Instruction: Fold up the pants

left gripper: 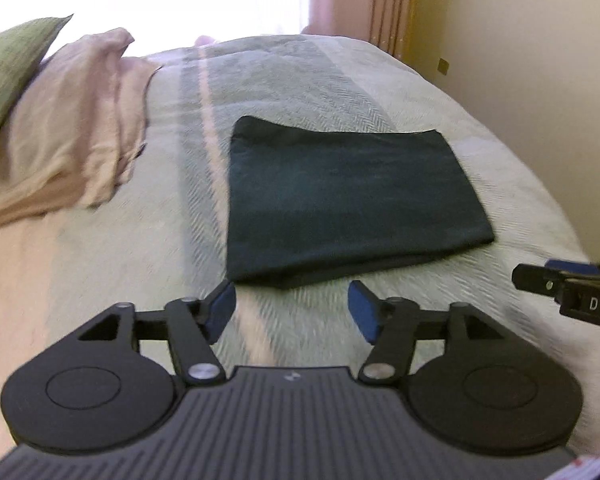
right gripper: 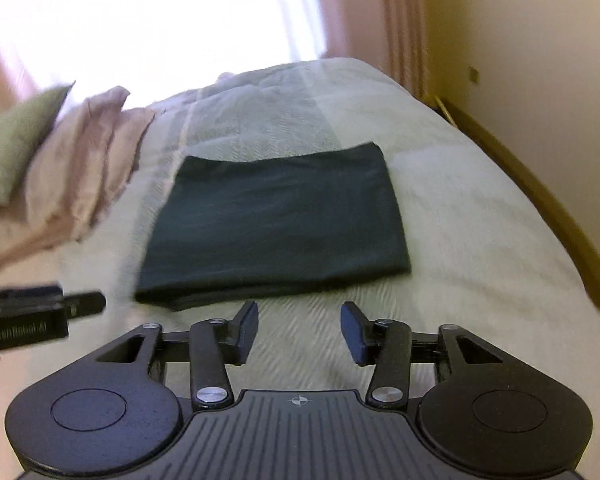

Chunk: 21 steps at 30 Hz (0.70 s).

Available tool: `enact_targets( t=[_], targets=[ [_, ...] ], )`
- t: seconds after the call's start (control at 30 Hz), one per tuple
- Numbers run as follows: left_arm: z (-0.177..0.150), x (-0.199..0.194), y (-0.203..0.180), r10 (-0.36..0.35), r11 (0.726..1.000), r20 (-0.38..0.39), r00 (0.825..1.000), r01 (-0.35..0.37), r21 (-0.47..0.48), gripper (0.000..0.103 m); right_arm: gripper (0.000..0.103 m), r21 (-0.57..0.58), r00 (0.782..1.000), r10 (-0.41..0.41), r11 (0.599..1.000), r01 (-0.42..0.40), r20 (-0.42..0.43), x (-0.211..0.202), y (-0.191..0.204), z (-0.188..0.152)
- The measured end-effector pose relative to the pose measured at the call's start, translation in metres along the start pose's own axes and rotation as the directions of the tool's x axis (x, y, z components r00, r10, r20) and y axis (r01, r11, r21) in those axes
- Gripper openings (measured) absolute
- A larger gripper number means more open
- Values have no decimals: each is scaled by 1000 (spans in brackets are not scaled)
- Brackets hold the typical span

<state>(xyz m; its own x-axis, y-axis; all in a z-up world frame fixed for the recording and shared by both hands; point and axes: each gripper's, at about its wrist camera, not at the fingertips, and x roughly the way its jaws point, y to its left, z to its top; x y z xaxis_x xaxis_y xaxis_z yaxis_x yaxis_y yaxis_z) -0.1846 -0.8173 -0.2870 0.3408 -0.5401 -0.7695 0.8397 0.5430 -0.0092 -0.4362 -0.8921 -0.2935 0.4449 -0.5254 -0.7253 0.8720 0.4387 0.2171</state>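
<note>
Pants (left gripper: pixel 340 196), dark and folded into a neat rectangle, lie flat on a pale bedspread (left gripper: pixel 112 240) just beyond two hand-held grippers hovering above the bed. Nearest the lens, the left hand-held gripper (left gripper: pixel 292 312) has its blue-padded jaws parted with nothing between them, only bedspread showing in the gap; the folded edge of the pants sits just past its fingertips, apart from them. The right hand-held gripper (right gripper: pixel 299 330) likewise stands partly open and empty, the near edge of the pants (right gripper: pixel 276 224) lying just ahead and slightly left of its tips. Each camera catches the other tool at its frame edge: the right one (left gripper: pixel 568 284) enters the left wrist view from the right, the left one (right gripper: pixel 40 312) pokes into the right wrist view from the left. Farther back, a pinkish pillow (left gripper: pixel 72 128) and a green cushion (left gripper: pixel 12 76) rest at the left. Only the right wrist view shows the wooden bed frame (right gripper: pixel 540 184) curving along the wall. Both views are blurred.
</note>
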Motion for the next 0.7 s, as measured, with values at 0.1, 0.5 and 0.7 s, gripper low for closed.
enact_targets(
  t=[0.1,0.5,0.7],
  targets=[
    [-7,-53,11,12,999,-10,1000,-12,-30,70,55,36,1000,4,999,-3,-17,-44,16,-3],
    [-32,-234,42,42,999,84,996,-44,17,99,63,24,999,-34,999,34,19,-208,89,-25],
    [-38,-288,46,-18,1000,103,994,17,9,99,63,18,996,-66,998,65,61,-257,114,-38]
  ],
)
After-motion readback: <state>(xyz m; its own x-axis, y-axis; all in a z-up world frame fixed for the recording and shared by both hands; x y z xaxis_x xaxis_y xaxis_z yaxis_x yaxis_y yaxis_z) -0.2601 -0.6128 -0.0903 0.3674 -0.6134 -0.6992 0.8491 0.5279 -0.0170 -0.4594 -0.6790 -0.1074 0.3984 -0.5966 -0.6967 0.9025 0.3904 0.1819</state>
